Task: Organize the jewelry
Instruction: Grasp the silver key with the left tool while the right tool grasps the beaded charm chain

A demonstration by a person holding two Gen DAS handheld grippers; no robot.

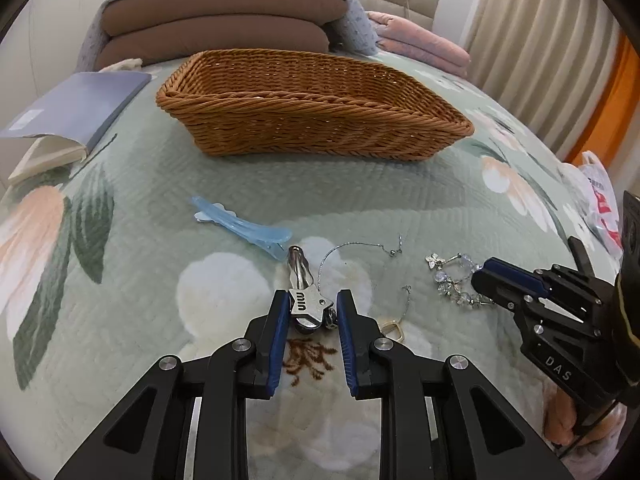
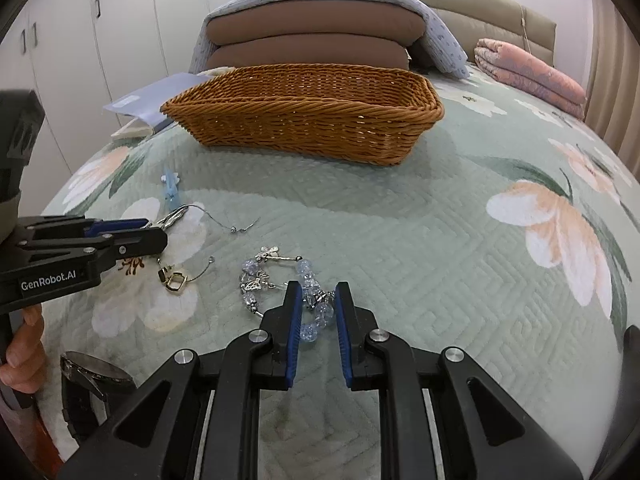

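- Here we see the left claw (image 1: 311,307) spread open, its blue pads on either side of a silver hair clip (image 1: 304,292) without pressing it; the clip lies flat on the bed (image 2: 400,220) in the near part of the quilt
- Our right claw (image 2: 316,304) is open too, its fingers straddling the near loop of a crystal bead bracelet (image 2: 280,280) that rests on the quilt to the right of the clip
- Between them we find a thin silver chain (image 1: 360,246) and a small gold square ring (image 2: 176,281), both loose on the quilt
- A light blue hair clip (image 1: 240,224) lies further toward the left edge of the bed
- The wicker basket (image 1: 312,104) sits beyond all of these, toward the far edge by the stacked pillows (image 2: 312,32)
- A dark watch (image 2: 92,372) lies at the near left edge in the right wrist view
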